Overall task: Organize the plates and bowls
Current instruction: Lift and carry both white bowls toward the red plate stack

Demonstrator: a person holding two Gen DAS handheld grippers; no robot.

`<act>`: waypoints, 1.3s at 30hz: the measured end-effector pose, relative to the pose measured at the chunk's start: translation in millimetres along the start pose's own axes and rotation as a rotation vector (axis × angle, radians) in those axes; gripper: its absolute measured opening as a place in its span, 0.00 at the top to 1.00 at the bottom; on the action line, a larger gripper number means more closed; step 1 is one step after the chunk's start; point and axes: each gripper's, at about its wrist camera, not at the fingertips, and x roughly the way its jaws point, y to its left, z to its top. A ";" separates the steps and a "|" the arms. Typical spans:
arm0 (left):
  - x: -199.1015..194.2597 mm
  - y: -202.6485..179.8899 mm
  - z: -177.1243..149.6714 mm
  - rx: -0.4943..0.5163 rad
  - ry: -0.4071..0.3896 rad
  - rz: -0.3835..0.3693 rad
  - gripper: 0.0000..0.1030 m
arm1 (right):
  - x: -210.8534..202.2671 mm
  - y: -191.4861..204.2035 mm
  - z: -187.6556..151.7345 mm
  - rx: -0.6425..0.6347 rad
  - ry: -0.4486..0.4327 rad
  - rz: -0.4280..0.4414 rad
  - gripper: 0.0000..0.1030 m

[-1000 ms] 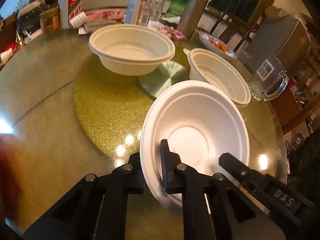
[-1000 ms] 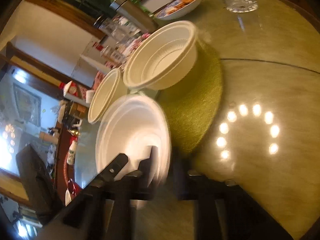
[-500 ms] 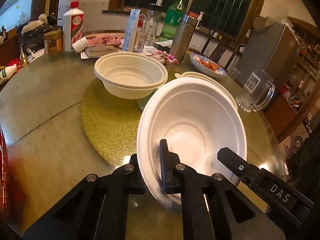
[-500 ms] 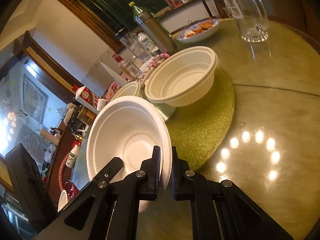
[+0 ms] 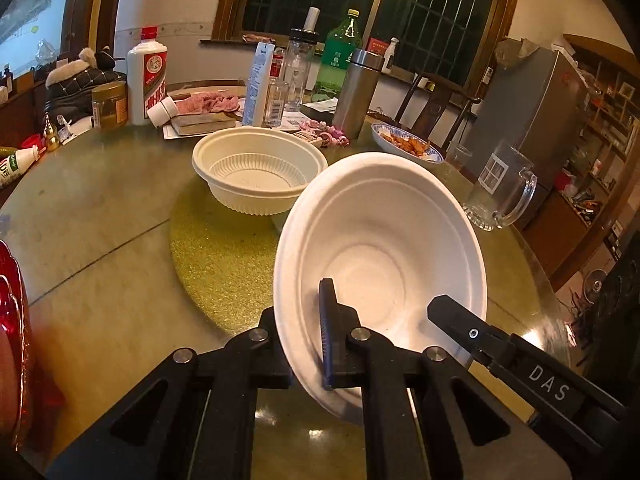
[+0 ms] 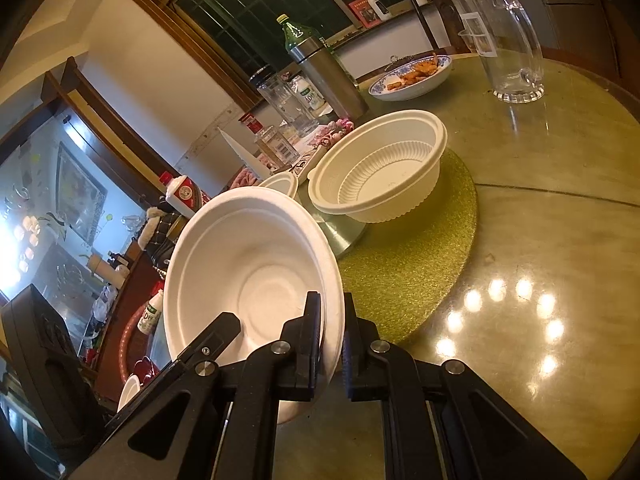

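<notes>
Both grippers, left (image 5: 302, 330) and right (image 6: 331, 330), clamp one white bowl (image 5: 380, 264) by its rim, lower centre; two ribbed bowls (image 6: 380, 168) (image 6: 282, 184) sit beyond on one table (image 6: 560, 208)

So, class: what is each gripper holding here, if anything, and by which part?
Both hold the same white bowl by its rim: the left gripper on one side, the right gripper on the opposite side.
</notes>
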 end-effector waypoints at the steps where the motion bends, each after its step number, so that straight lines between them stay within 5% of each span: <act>1: -0.6 0.4 -0.2 -0.001 -0.001 0.000 0.93 | 0.0 0.1 0.1 -0.001 0.000 0.001 0.92; 39: -10.4 -1.1 1.4 0.001 -0.046 -0.015 0.93 | -9.5 0.0 -1.2 -0.004 -0.016 0.029 0.91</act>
